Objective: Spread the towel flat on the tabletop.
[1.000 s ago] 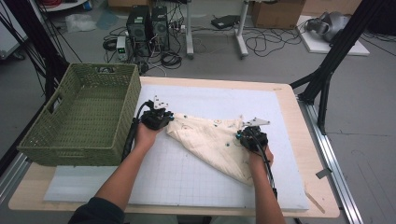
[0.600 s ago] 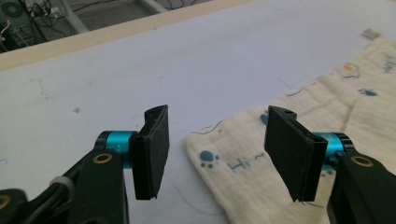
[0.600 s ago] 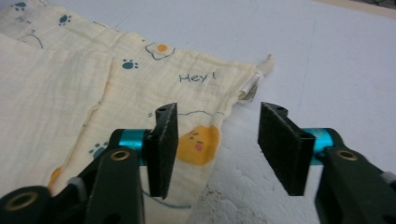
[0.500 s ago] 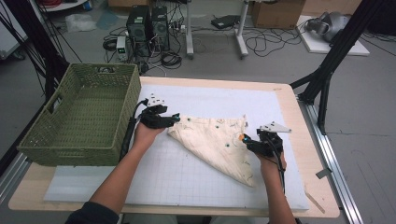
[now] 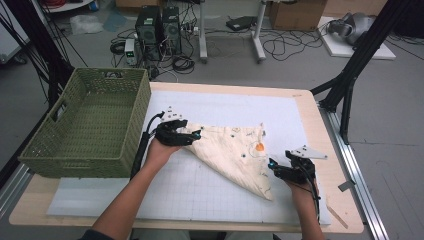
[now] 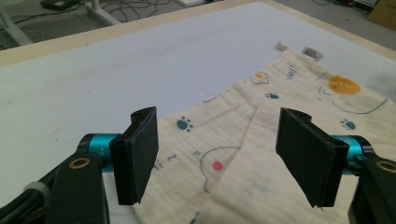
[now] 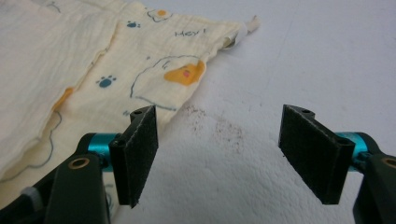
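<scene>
High view, we see folded cloth [image 5: 235, 150] on the table [image 5: 280, 107], left gripper [image 5: 192, 136] at its left corner, right gripper [image 5: 274, 166] off its right edge, basket [image 5: 85, 125] left, left gripper view, fingers [image 6: 137, 158] just opened, spread over cloth [image 6: 261, 135], right gripper view, fingers [image 7: 140, 151] just opened, spread, bare mat [image 7: 224, 172] between, cloth [image 7: 116, 60] left.

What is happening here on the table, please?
A person is folding a cream printed cloth on a white mat, with a gripper in each hand. The cloth lies folded into a triangle. The jaws of both grippers have just been opening and have let it go: the left gripper is open over the cloth's left corner, and the right gripper is open just off its right edge, above the mat. A green wicker basket stands at the left.
</scene>
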`<state>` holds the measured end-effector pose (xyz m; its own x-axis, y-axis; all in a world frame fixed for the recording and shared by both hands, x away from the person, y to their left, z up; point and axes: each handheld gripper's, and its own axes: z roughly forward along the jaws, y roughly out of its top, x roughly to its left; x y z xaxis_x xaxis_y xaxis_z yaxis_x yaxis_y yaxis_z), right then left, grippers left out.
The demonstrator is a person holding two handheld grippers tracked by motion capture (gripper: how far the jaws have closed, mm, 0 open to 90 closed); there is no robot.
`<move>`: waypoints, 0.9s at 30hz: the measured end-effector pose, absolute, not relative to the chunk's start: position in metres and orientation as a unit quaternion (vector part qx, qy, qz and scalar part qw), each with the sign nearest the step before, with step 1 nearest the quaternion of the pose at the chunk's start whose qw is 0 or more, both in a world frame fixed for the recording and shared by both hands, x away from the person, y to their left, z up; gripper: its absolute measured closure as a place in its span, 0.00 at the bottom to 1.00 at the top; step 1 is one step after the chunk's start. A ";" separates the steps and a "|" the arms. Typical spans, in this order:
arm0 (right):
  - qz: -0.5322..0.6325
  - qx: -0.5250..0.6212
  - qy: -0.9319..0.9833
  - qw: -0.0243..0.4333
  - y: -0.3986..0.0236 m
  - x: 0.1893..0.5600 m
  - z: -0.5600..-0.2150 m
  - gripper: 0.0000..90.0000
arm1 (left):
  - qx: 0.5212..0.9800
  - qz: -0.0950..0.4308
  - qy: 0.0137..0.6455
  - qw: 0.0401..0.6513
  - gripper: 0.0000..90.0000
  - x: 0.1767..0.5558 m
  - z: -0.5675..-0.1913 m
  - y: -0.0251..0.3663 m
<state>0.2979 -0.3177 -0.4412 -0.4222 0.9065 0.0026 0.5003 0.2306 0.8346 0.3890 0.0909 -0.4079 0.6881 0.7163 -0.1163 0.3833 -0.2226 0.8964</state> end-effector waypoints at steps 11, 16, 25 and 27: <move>0.413 0.459 0.743 0.259 -0.325 0.285 -0.439 0.31 | 0.788 0.147 0.330 0.499 0.39 0.373 -0.404 0.074; 0.415 0.458 0.743 0.257 -0.324 0.285 -0.439 0.31 | 0.803 0.139 0.316 0.486 0.41 0.372 -0.411 0.054; 0.408 0.446 0.756 0.251 -0.318 0.287 -0.442 0.31 | 0.836 0.151 0.313 0.424 0.46 0.388 -0.432 0.015; 0.410 0.448 0.755 0.248 -0.318 0.287 -0.442 0.31 | 0.835 0.153 0.325 0.417 0.48 0.392 -0.436 0.012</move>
